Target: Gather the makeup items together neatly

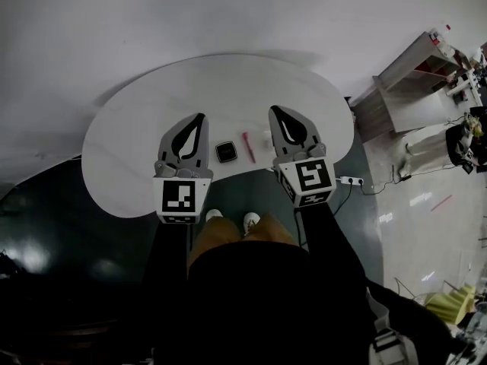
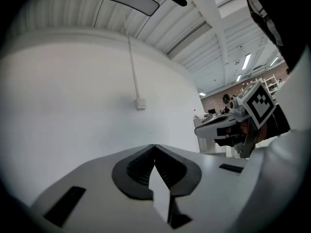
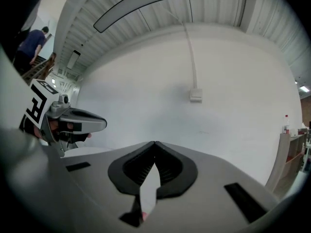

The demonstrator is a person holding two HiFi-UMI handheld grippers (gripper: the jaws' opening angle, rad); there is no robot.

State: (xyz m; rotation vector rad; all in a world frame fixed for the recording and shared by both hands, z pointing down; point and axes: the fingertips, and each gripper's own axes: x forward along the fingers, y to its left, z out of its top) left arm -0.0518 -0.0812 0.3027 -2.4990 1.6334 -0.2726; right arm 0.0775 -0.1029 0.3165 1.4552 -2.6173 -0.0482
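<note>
White and rounded, the table [image 1: 137, 128] carries the makeup items near its front edge: a small black square compact [image 1: 226, 152] and, just beside it on the right, a thin pink stick [image 1: 248, 147] that lies a little slanted. They are close but, as far as the head view shows, not touching. The left gripper [image 1: 202, 116] and the right gripper [image 1: 272, 109] hang above the table on either side of the two items and point level toward the pale wall. In each gripper view the dark pads meet at the tips, so both pairs of fingers are fully together with nothing between them. I judge that no item is being handled at this moment: the gathering looks nearly finished, or the person pauses between two placements. If the row should be neater, the next move calls for lowering one gripper, parting its fingers and turning the pink stick parallel to the compact without pushing the compact away.
</note>
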